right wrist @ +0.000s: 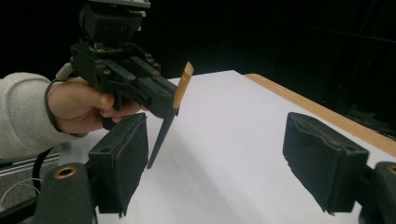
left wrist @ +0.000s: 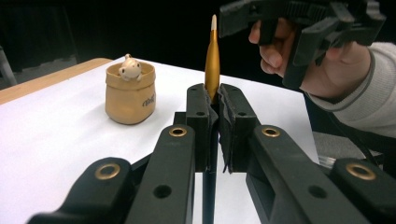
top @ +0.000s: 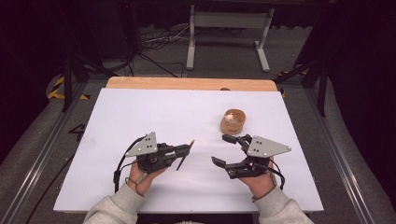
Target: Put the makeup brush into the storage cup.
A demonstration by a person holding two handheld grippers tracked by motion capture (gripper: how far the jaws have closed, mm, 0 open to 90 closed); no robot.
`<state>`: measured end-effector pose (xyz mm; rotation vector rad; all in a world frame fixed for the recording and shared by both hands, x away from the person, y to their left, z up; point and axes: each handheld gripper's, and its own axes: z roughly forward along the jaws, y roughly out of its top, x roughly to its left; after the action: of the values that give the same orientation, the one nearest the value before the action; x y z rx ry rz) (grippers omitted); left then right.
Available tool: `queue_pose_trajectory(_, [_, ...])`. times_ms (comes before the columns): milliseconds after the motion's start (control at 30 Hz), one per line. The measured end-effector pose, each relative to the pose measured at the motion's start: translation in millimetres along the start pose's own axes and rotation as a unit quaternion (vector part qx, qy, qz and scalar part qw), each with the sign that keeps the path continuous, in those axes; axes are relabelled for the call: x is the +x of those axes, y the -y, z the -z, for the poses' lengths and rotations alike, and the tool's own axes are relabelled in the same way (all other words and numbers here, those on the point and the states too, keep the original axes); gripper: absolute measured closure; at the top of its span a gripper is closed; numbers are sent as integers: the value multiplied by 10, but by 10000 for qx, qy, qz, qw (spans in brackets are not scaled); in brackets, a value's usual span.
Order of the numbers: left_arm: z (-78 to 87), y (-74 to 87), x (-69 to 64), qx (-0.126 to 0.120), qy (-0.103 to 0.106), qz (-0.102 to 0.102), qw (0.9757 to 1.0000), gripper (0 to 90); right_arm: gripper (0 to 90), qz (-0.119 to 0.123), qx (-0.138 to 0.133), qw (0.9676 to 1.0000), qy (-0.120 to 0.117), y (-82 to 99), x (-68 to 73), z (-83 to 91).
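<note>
Left of centre in the high view, the left gripper (top: pixel 184 150) clenches a pen (top: pixel 183 159); the right gripper (top: pixel 223 150), lower right, gapes empty

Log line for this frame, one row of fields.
left gripper: shut on pen | right gripper: open, holds nothing | pot: upright on table
</note>
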<state>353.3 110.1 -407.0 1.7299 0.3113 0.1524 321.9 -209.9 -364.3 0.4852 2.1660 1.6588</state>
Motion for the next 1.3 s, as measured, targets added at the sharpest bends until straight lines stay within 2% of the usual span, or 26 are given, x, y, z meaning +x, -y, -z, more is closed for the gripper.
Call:
queue_pose_trajectory(167, [-18, 4, -2, 7, 13, -28, 10000, 830, 245, 2, -134, 9998, -126, -92, -9, -75])
queue_pose_trajectory(333, [-18, 2, -5, 6, 34, -34, 10000, 830, 270, -80, -144, 9995, -257, -134, -11, -158])
queue_pose_trajectory(600, [-20, 2, -18, 3, 31, -31, 10000, 831, 381, -220, -144, 9983, -519, -143, 15, -339])
queue_pose_trajectory(1300, [-52, 13, -43, 17, 80, -118, 9999, 831, 625, -502, -101, 9967, -633, -112, 33, -526])
